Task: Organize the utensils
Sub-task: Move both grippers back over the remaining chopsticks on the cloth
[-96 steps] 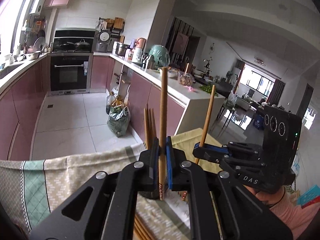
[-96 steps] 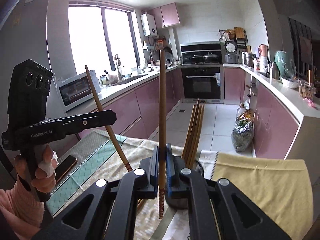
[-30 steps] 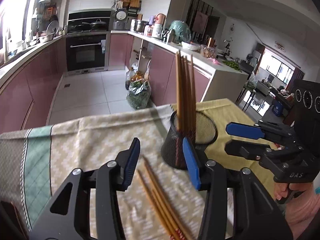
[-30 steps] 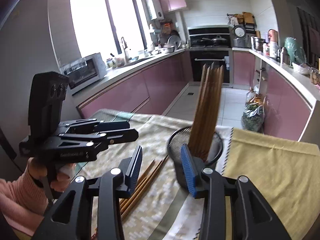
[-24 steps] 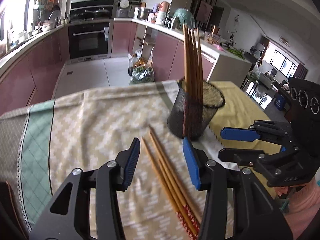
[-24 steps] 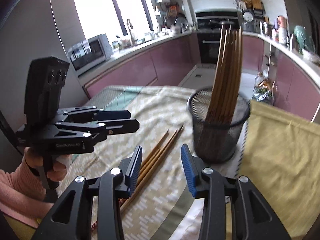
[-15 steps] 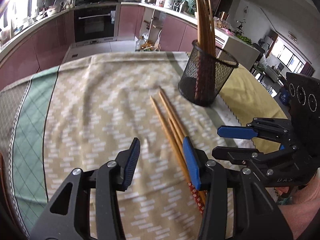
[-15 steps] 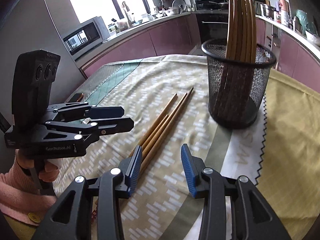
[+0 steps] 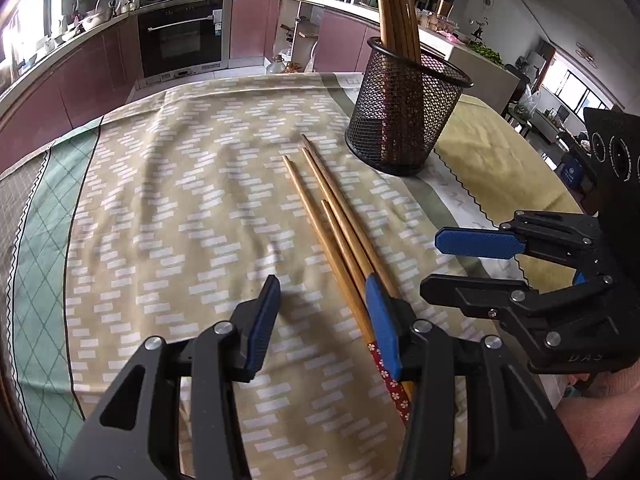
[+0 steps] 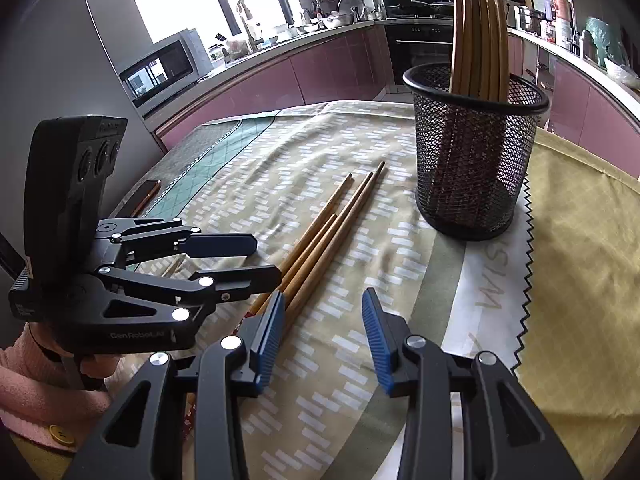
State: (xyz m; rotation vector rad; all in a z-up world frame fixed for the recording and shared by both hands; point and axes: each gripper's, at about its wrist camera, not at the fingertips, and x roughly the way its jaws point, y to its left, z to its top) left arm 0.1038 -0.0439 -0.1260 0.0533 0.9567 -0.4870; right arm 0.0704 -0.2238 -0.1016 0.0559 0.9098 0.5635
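**Desk:** What am I looking at, widest first?

**Operator:** I am working over a table under a patterned cloth (image 9: 168,208), with a yellow cloth (image 10: 580,260) lapping it on the far side. A mesh cup (image 9: 404,108) is standing where the two cloths meet, and it is already holding a sheaf of chopsticks (image 10: 478,32) upright, tips down, which is why they are fanning out against the rim.

**Desk:** And what is left to sort?

**Operator:** Four loose sticks (image 9: 336,224) are lying flat on the patterned cloth, nearly parallel, their thin ends pointing at the cup and just short of it. Their red-patterned butts are reaching back toward me.

**Desk:** Your tongs?

**Operator:** I am holding the left gripper (image 9: 324,320) wide and empty, low over the butt ends, its right pad touching or just over the bundle. The right gripper (image 10: 322,332) is also gaping, carrying nothing, beside the same sticks. I judge I am lining both up to take one stick each near the thick end, so they drop in tips first.
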